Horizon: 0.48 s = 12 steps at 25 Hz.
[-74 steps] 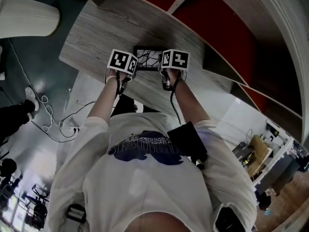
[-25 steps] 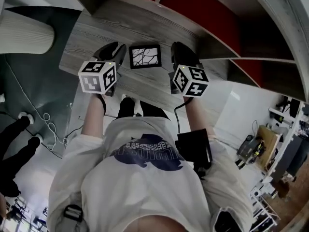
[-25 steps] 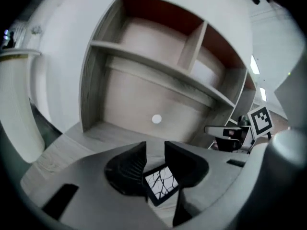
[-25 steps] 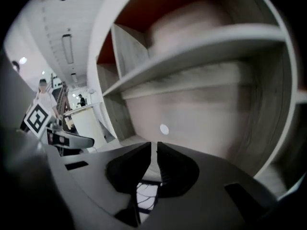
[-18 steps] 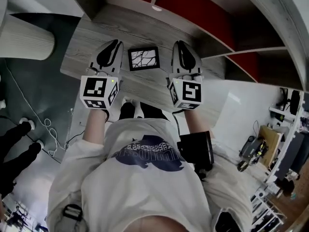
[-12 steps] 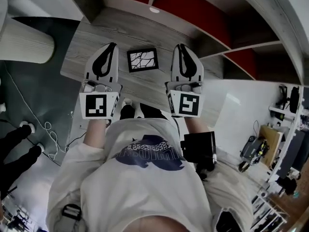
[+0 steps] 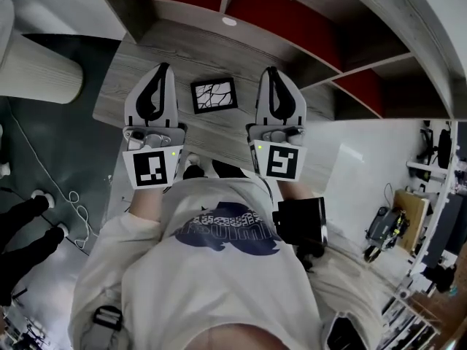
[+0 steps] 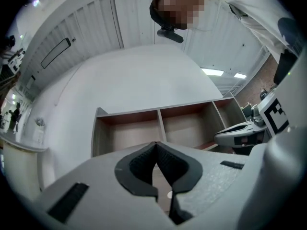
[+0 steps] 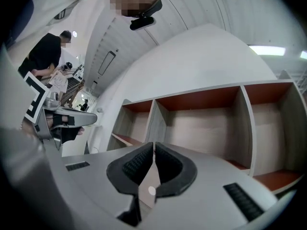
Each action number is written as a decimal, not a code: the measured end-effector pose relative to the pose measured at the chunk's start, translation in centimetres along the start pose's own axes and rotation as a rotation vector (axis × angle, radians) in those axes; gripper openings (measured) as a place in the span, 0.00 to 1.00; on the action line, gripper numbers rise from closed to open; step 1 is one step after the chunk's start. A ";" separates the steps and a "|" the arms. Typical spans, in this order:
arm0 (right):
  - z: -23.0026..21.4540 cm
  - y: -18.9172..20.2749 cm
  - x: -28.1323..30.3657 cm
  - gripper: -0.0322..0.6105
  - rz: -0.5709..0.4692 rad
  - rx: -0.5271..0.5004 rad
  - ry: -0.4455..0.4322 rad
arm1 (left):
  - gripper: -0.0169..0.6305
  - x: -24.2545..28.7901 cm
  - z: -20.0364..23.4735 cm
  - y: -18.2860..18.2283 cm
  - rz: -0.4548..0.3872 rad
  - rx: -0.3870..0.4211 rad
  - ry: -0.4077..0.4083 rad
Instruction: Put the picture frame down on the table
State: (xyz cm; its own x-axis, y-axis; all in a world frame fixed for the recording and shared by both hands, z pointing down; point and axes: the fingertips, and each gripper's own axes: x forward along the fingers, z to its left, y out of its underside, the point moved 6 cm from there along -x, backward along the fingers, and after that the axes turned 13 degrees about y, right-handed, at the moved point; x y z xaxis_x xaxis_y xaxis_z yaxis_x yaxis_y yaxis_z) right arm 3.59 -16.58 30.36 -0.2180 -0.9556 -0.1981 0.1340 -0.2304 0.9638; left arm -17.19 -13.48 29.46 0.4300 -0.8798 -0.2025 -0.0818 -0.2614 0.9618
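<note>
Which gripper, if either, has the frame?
Neither. The frame lies on the table between them. The left gripper is shut, empty; the right gripper has just been closing its jaws on nothing.

The place reads as a robotics lab or workshop. Loose white cables (image 7: 69,224) trail over the dark grey floor (image 7: 44,137). Cluttered equipment racks (image 7: 438,217) line one side. A bare wooden shelf unit with red back panels (image 9: 206,114) stands behind the grey wood-grain tabletop (image 7: 139,71).
</note>
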 end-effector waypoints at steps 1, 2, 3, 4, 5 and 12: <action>0.1 -0.1 0.0 0.07 -0.003 0.009 0.002 | 0.04 0.1 0.1 0.0 0.000 -0.001 -0.001; 0.1 -0.2 0.0 0.07 -0.004 0.016 0.004 | 0.04 0.1 0.1 0.1 -0.001 -0.001 -0.002; 0.1 -0.2 0.0 0.07 -0.005 0.014 0.004 | 0.04 0.2 0.2 0.1 -0.005 0.000 -0.003; 0.1 -0.2 0.0 0.07 -0.006 0.004 0.002 | 0.04 0.1 0.2 0.1 -0.013 0.002 -0.001; 0.2 -0.3 -0.1 0.07 -0.010 -0.001 -0.001 | 0.04 0.1 0.2 0.1 -0.020 0.005 0.002; 0.1 -0.4 -0.1 0.07 -0.016 0.003 0.012 | 0.04 0.3 0.3 0.4 -0.014 -0.004 -0.004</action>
State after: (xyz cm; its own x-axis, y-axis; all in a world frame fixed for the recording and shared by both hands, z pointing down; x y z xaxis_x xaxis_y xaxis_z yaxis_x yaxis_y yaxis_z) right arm 3.50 -16.42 30.01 -0.2088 -0.9539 -0.2158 0.1273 -0.2453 0.9611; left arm -17.42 -13.94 29.70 0.4272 -0.8778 -0.2166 -0.0723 -0.2719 0.9596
